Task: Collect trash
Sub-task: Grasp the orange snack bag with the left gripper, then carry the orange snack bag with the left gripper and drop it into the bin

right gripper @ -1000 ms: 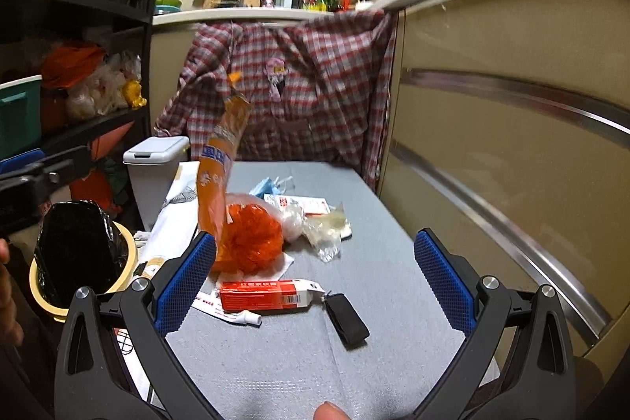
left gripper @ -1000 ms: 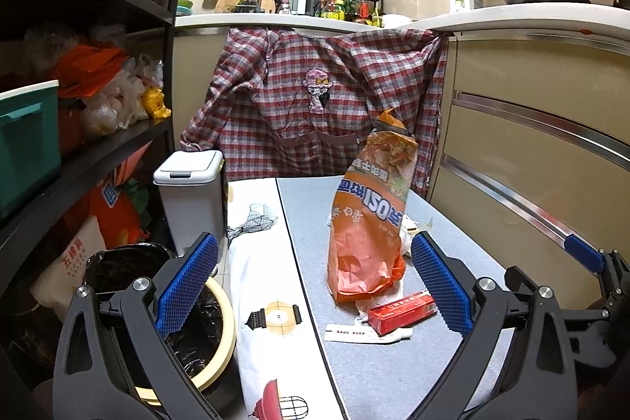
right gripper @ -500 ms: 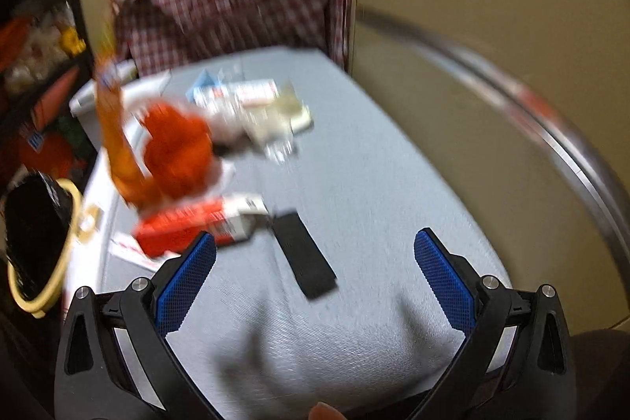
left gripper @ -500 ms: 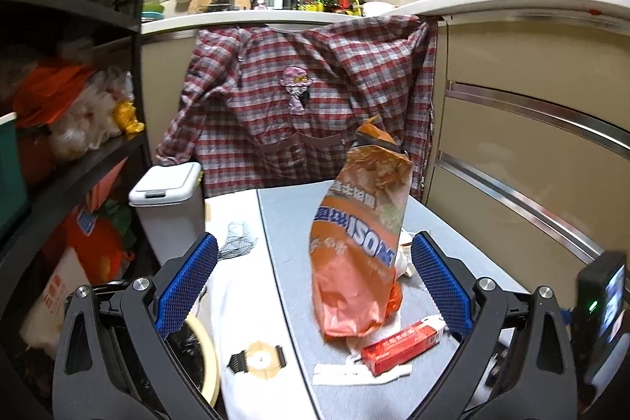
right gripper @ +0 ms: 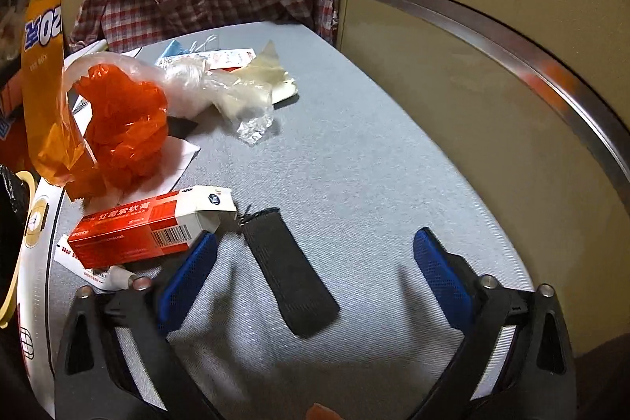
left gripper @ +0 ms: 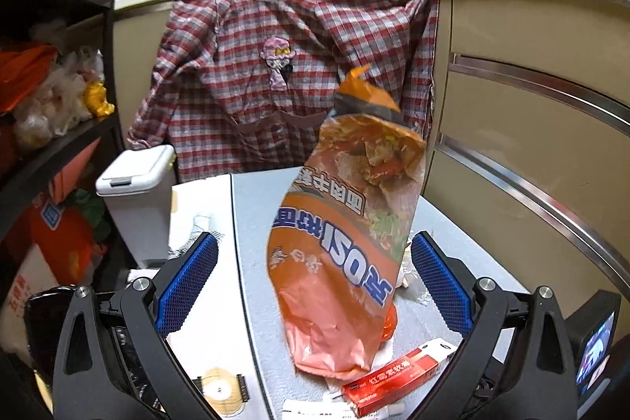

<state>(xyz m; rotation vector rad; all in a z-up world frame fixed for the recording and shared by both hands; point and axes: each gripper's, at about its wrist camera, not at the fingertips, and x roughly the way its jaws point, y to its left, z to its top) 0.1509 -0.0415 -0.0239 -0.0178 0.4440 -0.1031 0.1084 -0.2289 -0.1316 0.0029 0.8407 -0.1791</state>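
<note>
A tall orange snack bag [left gripper: 338, 262] stands upright on the grey table [right gripper: 374, 144], just beyond my open left gripper [left gripper: 311, 250], whose pads are clear of it. A red and white carton [left gripper: 393, 376] lies at the bag's foot. In the right wrist view my right gripper [right gripper: 315, 247] points down at the table with its jaws closing. A flat black strip [right gripper: 291, 274] lies between them, and neither pad touches it. The carton [right gripper: 138, 231] sits just left of the left pad. Behind it lie a crumpled orange plastic bag [right gripper: 122, 121], clear wrap [right gripper: 232, 93] and paper scraps [right gripper: 224, 56].
A white lidded bin [left gripper: 138, 184] stands left of the table, and a black-lined basket [right gripper: 12, 223] sits lower left. A plaid shirt [left gripper: 275, 65] hangs over the counter behind. Cabinet fronts [left gripper: 531, 144] line the right side, and cluttered shelves [left gripper: 51, 152] the left.
My left gripper has moved in on the snack bag, which now looms larger. My right gripper has tipped down over the black strip and its jaws have narrowed.
</note>
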